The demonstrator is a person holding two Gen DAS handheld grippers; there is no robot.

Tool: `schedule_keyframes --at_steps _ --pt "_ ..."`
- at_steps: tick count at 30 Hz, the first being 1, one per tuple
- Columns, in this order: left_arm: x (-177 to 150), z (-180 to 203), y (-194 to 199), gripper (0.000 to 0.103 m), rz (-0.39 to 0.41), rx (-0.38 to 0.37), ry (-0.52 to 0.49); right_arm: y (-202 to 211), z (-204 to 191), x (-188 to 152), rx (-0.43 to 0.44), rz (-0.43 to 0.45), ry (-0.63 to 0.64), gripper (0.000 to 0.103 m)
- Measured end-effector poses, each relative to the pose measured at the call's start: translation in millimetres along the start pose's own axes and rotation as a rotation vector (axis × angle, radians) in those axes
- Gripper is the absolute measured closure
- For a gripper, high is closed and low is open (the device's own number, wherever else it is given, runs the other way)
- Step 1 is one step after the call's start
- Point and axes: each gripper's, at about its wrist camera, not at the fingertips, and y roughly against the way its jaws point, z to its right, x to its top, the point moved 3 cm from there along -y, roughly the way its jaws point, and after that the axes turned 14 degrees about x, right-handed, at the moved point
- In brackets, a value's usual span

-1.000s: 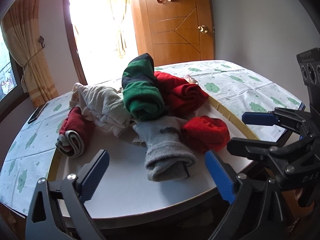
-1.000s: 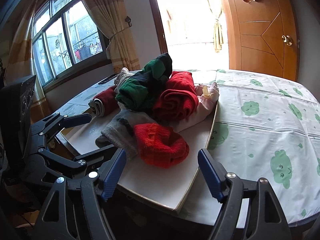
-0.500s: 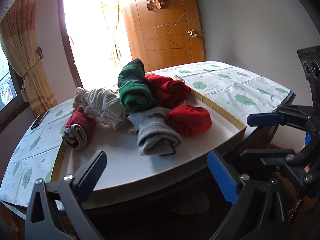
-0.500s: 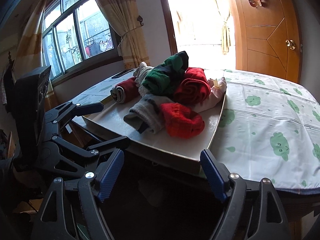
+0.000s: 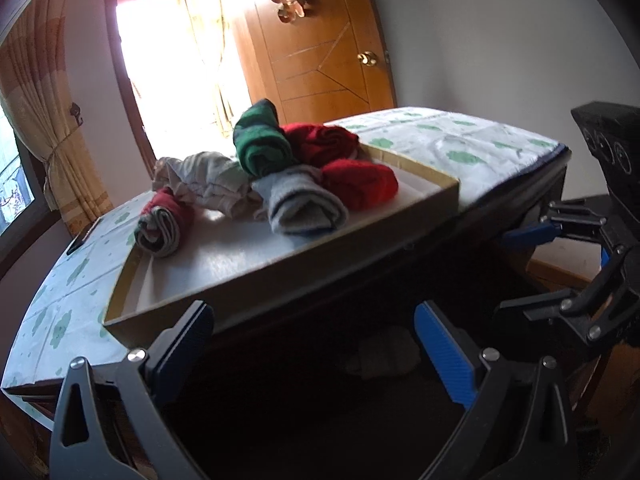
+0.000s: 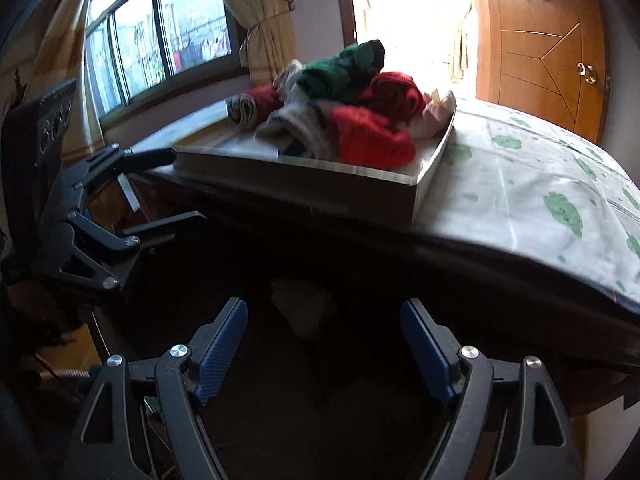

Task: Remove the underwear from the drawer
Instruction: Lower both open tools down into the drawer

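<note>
While the left claw [image 5: 312,336] hangs with its blue pads apart and empty before a dark opening, the left wrist view shows rolled red, green and grey underwear [image 5: 296,168] heaped in a shallow cardboard tray [image 5: 352,240] on the cloud-print surface [image 5: 472,148]. Seen from the right wrist, the right claw [image 6: 324,340] has just been opening, nothing between its pads, below the same tray [image 6: 304,180] and pile [image 6: 352,100]; something pale [image 6: 304,300] lies in the dark recess.

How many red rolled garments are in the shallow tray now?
3: red roll at the tray's front right, red roll behind it, red-and-grey roll at the left. Others may be hidden underneath.
</note>
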Motion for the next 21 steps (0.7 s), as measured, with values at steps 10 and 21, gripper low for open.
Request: schedule_keyframes --at_steps 10,21 --pt "-26.1 32.3 -24.4 0.001 -0.134 -0.121 -0.163 -31.3 1.9 -15.1 -0.010 -0.155 0.045 0.022" --pt "-36.8 49.0 -53.6 0.001 -0.244 -0.176 -0.272 -68.6 13.9 -21.8 0.020 -0.340 0.046 0.022"
